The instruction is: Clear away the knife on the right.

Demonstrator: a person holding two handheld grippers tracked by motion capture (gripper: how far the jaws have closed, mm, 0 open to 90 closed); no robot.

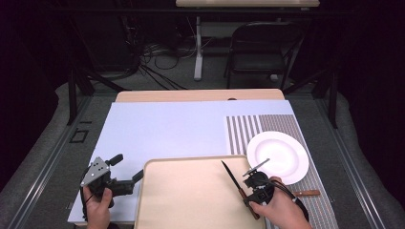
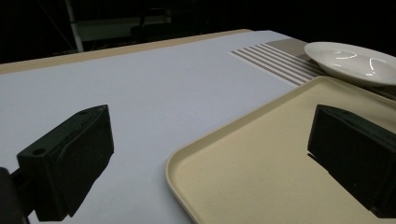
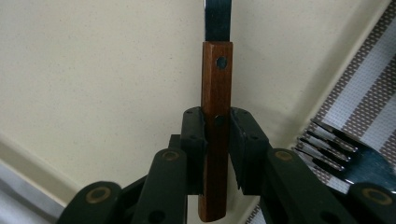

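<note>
Both hands come in at the table's near edge, the right gripper [image 1: 254, 183] clamped on a knife [image 3: 215, 140] over the tray [image 1: 186, 200].

Its jaws pinch the wooden handle low down, so the blade points away over the tray's right side, near the rim, seemingly ready to be carried off or laid down. Off the tray's left edge the left gripper [image 1: 125, 177] hovers, jaws spread wide on nothing, perhaps to steady the tray. A fork [image 3: 345, 149] lies on the striped mat [image 1: 282, 125] at the table's right edge, just beside the tray's near right corner, below the plate [image 1: 277, 156].
</note>
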